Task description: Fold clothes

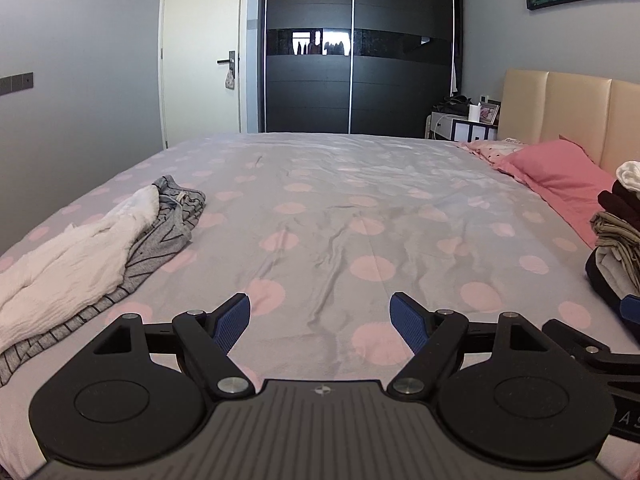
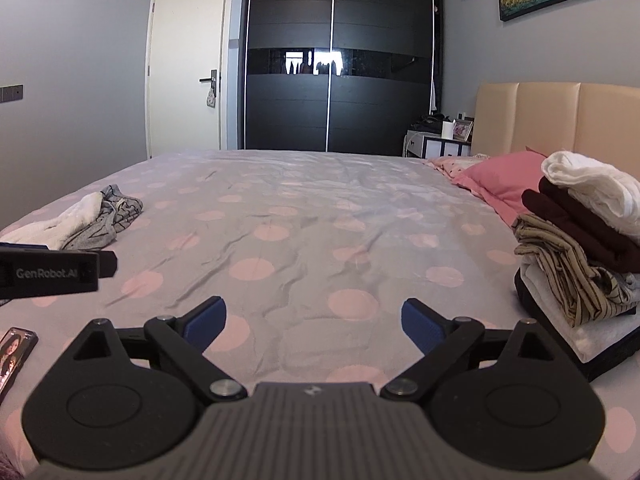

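A loose heap of clothes lies on the left of the bed: a white crinkled garment [image 1: 68, 264] over a grey striped one [image 1: 176, 216]; it also shows in the right wrist view [image 2: 80, 220]. A stack of folded clothes [image 2: 580, 248] sits on the right side, also at the edge of the left wrist view [image 1: 620, 232]. My left gripper [image 1: 320, 320] is open and empty above the bed sheet. My right gripper [image 2: 314, 324] is open and empty, left of the folded stack. The left gripper's side [image 2: 52, 272] shows in the right wrist view.
The bed [image 1: 340, 208] has a grey sheet with pink dots. Pink pillows [image 1: 556, 172] lie against the beige headboard [image 2: 560, 120]. A phone [image 2: 12, 352] lies at the near left. A dark wardrobe [image 1: 356, 48], a door and a bedside table stand beyond.
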Demonstrator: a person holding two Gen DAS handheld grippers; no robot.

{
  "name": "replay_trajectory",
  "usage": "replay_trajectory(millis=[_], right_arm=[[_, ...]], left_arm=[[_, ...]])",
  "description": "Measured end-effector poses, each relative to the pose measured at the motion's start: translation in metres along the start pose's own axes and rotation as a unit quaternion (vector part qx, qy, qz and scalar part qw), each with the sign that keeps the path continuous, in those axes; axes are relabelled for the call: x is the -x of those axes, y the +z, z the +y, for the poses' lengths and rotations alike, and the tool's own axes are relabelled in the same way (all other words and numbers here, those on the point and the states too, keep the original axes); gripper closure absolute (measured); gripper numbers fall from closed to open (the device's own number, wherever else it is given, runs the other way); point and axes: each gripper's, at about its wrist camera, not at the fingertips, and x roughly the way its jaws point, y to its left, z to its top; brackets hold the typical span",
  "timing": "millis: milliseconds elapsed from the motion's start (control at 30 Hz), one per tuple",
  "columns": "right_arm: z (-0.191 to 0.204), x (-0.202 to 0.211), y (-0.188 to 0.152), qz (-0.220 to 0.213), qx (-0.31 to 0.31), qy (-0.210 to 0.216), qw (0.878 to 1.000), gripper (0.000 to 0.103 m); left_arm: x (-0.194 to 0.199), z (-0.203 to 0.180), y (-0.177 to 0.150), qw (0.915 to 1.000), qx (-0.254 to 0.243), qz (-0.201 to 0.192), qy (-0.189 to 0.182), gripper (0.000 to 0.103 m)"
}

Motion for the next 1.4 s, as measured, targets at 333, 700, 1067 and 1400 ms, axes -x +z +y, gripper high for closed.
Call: replay_trajectory(millis=[333,700,1067,1400], right_arm=[[0.0053,0.0061,0.0075,-0.011,-0.004,0.014,1.000,0.006],[0.0084,0.0064,0.0066,-0.015,-0.003,0.014,1.000,0.006],[0.0083,0.0049,0.0041,-0.009,-0.008,0.014,1.000,0.006],[0.0065,0.0025,-0.0001,0.001,-0.009,0.013,1.000,0.006]], left_arm=[[0.0043,-0.0002,0.0022,0.9998,-0.004,0.016,0.007,0.026],[0.0072,0.0007,0.0029,0.9998,-0.002,0.019,0.011,0.026],[0.0046,0.0008,0.0010,0.9996,0.000,0.025,0.015,0.026],[0.0022,0.0008,-0.0022,0.9994,-0.003,0.031,0.015,0.026]])
